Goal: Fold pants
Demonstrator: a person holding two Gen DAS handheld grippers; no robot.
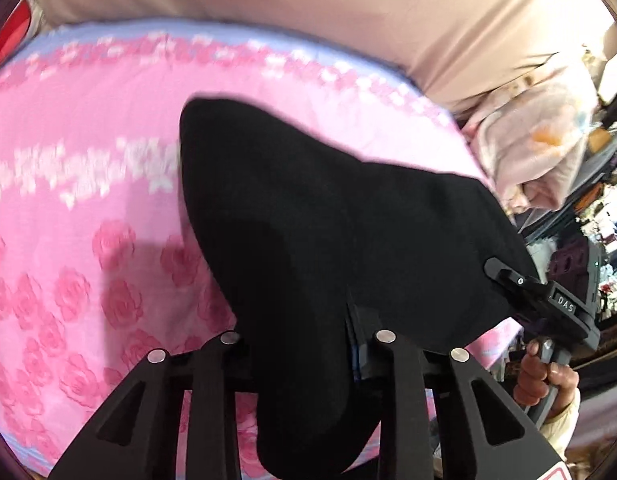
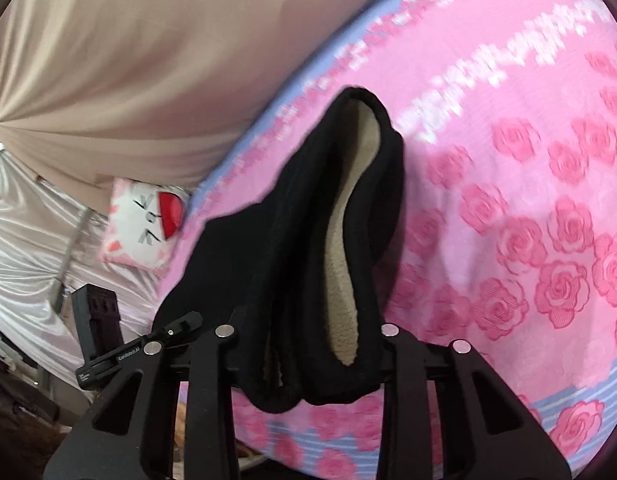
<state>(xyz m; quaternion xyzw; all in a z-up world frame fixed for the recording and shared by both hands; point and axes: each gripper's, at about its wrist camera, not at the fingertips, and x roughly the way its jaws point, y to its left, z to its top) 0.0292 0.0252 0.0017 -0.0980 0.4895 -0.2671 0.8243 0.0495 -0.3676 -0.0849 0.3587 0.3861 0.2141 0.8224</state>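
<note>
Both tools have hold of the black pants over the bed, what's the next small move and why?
Probably carry the black fleece-lined pants forward and lower them flat onto the pink rose-patterned bedspread. The left tool and right tool are each shut on bunched cloth, which hangs in folds, so it needs spreading first.

Pink rose bedspread (image 2: pixel 508 240) w/ beige curtain (image 2: pixel 128 60) behind.

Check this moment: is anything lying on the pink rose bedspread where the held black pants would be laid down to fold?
Nothing visible. Both grippers, left and right, grip the black pants above the bedspread, whose visible surface is bare; a small cushion sits off its edge.
</note>
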